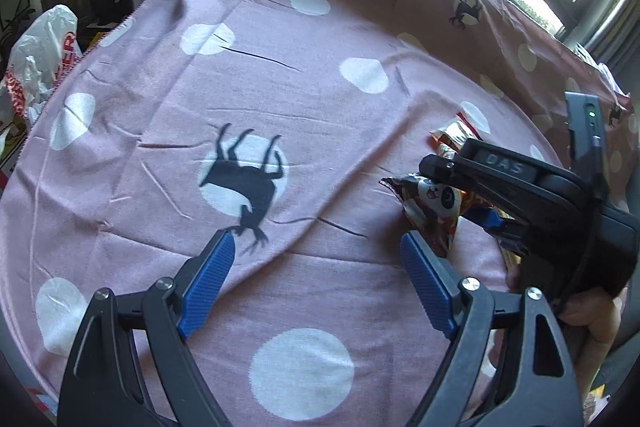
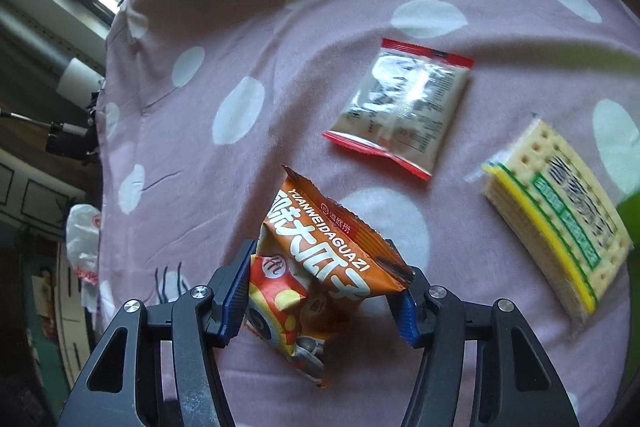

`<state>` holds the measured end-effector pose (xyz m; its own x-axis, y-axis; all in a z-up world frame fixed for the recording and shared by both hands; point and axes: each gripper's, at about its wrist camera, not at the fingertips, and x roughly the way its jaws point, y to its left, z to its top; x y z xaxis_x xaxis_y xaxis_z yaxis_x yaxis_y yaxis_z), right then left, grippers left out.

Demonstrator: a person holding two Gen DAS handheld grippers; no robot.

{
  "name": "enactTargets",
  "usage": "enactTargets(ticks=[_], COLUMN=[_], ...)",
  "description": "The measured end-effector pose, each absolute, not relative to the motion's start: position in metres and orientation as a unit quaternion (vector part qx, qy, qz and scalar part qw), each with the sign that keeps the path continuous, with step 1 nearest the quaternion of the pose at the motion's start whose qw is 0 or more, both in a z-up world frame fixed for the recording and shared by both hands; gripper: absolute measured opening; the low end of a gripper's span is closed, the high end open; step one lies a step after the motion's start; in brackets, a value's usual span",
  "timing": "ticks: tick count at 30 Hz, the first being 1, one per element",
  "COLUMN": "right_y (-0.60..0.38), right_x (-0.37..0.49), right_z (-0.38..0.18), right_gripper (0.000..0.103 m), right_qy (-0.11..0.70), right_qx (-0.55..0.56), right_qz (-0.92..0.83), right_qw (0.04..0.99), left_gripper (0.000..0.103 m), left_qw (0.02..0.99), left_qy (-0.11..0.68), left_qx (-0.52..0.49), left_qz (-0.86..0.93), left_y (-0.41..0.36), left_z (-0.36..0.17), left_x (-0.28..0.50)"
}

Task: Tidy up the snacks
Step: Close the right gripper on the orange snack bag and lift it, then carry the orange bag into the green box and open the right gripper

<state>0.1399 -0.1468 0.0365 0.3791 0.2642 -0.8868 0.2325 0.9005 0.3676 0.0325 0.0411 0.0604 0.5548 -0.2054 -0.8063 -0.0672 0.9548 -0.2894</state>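
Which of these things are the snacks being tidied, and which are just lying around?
Snacks for the job:
orange seed packet, between the right gripper pads
red-edged packet
cracker pack

Just lying about:
spotted pink sheet
white plastic bag

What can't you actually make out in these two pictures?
- Left wrist view: the right gripper covers most of the snack packets; only a panda-print corner shows.
- Right wrist view: the orange packet hides part of the right-hand pad, so contact there is unclear.
- Right wrist view: small print on the red-edged packet is too small and glary to read.
- Right wrist view: the cracker pack is blurred; a green blur crosses the edge.
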Motion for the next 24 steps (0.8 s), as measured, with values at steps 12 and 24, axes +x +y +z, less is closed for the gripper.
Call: enactTargets(ticks=[12,24], right_y=[-0.225,-0.272], right_x=[0.057,0.024], right_z=[0.079,0.12], right_gripper=[0.062,0.062], right_qy=[0.518,0.454], right_qx=[0.303,0.312], right_qz=[0.031,0.013], right_qw=[0.799,0.834], left_gripper=[0.084,0.061], left_qw=[0.847,0.839], left_qy=[0.466,0.412], left_qx=[-0.094,-0.114], left_qz=[-0.239,-0.336], left_y=[-0.047,-0.1], left_z=[0.068,0.104], left_x=[0.009,-0.006])
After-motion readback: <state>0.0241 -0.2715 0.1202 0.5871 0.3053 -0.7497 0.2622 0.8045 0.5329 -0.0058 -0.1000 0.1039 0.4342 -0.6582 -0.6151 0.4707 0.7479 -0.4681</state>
